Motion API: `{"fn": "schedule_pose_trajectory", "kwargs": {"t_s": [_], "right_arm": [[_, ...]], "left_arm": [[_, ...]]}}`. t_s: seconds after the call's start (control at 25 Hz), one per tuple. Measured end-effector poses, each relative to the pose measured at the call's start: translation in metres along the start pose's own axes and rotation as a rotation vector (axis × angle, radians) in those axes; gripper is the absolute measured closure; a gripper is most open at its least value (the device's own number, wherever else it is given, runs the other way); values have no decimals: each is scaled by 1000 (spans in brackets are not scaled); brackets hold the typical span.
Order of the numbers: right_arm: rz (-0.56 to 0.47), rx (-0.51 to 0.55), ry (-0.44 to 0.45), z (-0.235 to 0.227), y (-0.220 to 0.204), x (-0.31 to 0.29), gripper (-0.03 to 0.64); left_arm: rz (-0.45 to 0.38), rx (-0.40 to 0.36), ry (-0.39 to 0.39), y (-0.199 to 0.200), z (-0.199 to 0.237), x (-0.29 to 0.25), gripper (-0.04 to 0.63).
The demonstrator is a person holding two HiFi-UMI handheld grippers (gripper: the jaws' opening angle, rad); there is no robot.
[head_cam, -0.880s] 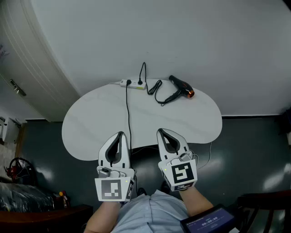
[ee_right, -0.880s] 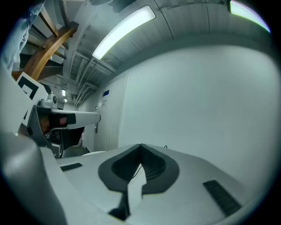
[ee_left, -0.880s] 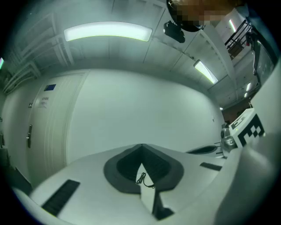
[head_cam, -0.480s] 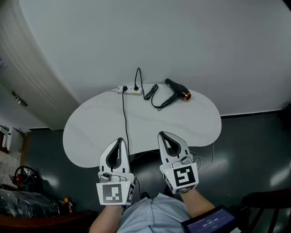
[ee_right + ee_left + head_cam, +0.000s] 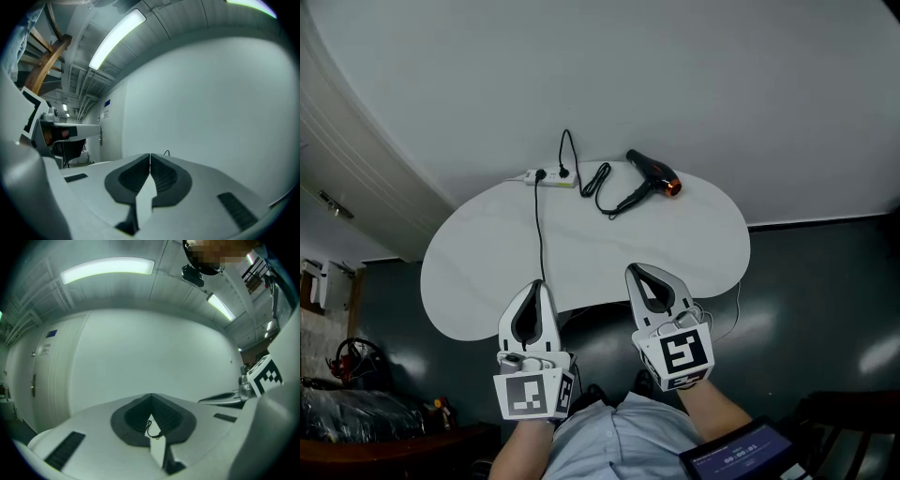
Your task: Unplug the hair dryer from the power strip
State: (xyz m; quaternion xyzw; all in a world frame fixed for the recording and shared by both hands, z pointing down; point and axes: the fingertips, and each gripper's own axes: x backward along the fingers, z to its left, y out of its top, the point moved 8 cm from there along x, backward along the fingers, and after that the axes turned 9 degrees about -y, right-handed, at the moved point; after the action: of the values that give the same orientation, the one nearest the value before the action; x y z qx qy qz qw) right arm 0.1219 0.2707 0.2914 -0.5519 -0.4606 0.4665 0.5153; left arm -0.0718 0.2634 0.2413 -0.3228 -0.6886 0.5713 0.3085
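A black hair dryer (image 5: pixel 651 174) with an orange nozzle end lies at the far side of the white table (image 5: pixel 487 262). Its coiled black cord (image 5: pixel 600 183) loops left to a plug (image 5: pixel 564 172) in the white power strip (image 5: pixel 549 178). A second black cable (image 5: pixel 538 234) runs from the strip toward the near edge. My left gripper (image 5: pixel 534 284) and right gripper (image 5: pixel 634 272) hover level at the table's near edge, both shut and empty, far from the strip. In the left gripper view the cord (image 5: pixel 151 429) shows small beyond the closed tips (image 5: pixel 151 395).
A pale wall stands right behind the table. The dark glossy floor (image 5: pixel 806 309) surrounds the table. A door and clutter (image 5: pixel 337 366) sit at the left. A dark tablet-like device (image 5: pixel 741 457) lies at the lower right by the person's arm.
The view has shifted, so table, strip and dryer sit slightly further left in the picture. Both grippers keep their place at the near edge, still shut.
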Motion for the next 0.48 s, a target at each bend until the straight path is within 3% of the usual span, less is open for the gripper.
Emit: {"fn": "schedule_pose_trajectory", "kwargs": {"t_s": [0.24,0.48], "right_arm": [[37,-24,46,-12,-13,-11,615],[61,-15,72,-9,-20,-45,615]], "left_arm": [[49,7,35,-11,-5,-8,597],[54,22,70,-24,19,-26,597]]}}
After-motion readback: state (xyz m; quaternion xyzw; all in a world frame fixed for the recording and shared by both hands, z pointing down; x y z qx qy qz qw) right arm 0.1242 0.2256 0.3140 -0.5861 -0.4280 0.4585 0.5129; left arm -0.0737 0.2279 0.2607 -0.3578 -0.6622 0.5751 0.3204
